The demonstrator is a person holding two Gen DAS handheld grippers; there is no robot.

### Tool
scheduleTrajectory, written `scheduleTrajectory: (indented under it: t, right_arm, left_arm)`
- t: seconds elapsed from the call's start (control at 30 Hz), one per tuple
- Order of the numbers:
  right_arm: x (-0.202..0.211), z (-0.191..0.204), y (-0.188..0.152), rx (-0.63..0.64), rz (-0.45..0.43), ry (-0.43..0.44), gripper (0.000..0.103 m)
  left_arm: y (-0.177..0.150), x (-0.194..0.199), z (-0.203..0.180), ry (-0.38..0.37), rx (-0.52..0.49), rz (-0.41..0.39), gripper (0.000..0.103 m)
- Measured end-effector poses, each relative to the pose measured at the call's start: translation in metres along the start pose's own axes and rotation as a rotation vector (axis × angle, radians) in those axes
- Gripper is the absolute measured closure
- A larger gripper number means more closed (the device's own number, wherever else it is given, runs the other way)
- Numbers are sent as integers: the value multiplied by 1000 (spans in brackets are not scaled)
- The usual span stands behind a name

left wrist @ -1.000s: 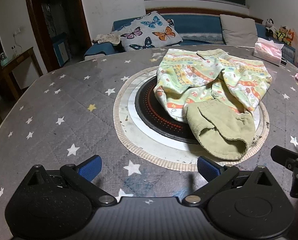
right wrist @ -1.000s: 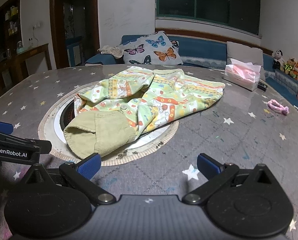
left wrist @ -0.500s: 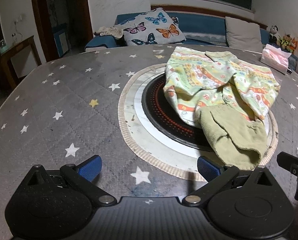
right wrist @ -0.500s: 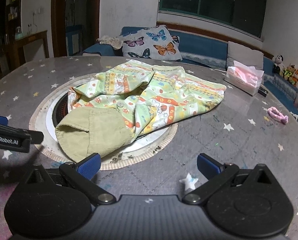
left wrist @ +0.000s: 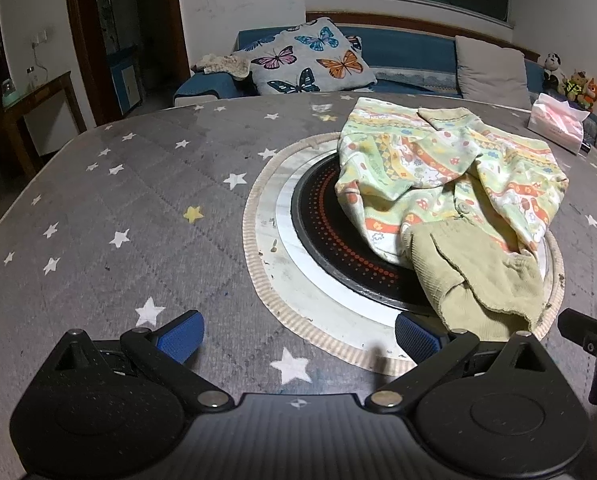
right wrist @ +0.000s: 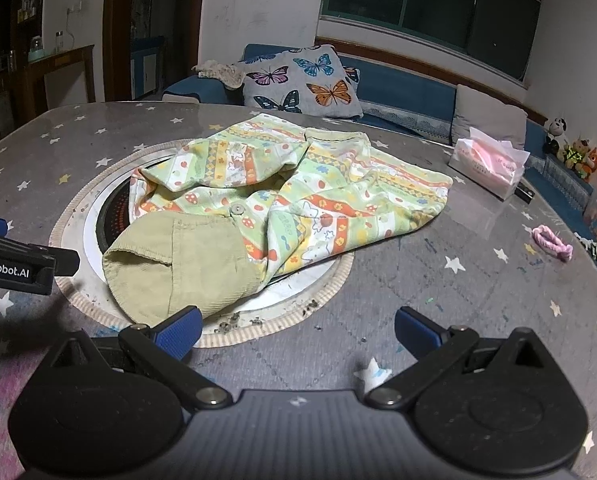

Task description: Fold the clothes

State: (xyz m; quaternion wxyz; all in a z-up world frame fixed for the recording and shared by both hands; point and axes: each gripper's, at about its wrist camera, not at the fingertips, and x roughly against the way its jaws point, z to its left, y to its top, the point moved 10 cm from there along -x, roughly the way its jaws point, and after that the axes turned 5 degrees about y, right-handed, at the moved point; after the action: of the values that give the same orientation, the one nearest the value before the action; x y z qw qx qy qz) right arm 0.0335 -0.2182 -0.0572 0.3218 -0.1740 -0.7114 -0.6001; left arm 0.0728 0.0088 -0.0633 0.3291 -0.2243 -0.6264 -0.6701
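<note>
A child's patterned green-and-yellow garment [left wrist: 438, 168] with an olive corduroy cuff [left wrist: 478, 280] lies crumpled over the round black hotplate [left wrist: 330, 232] in the middle of the star-print table. It also shows in the right wrist view [right wrist: 298, 200], cuff [right wrist: 178, 264] nearest. My left gripper [left wrist: 298, 336] is open and empty, low over the table, left of the cuff. My right gripper [right wrist: 296, 332] is open and empty, just in front of the cuff's near edge.
A pink tissue box [right wrist: 490, 164] stands at the table's far right. A pink hair tie [right wrist: 552, 242] lies on the right side. A blue sofa with a butterfly cushion [left wrist: 310, 60] is behind the table. The grey star-print cloth [left wrist: 118, 200] covers the left part.
Both grippers have shifted a little towards the garment, which sits lower and nearer in both views. Both grippers stay open. The garment has not moved.
</note>
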Motion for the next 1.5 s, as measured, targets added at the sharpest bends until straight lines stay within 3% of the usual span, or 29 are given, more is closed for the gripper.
scheduleTrajectory:
  t: [1.07, 1.5]
  right_arm:
    - [-21, -34, 18, -105, -29, 20, 1]
    - [-30, -31, 31, -83, -32, 28, 2]
  left_arm:
    - [29, -21, -29, -18, -101, -27, 1]
    - [39, -27, -36, -36, -140, -42, 3]
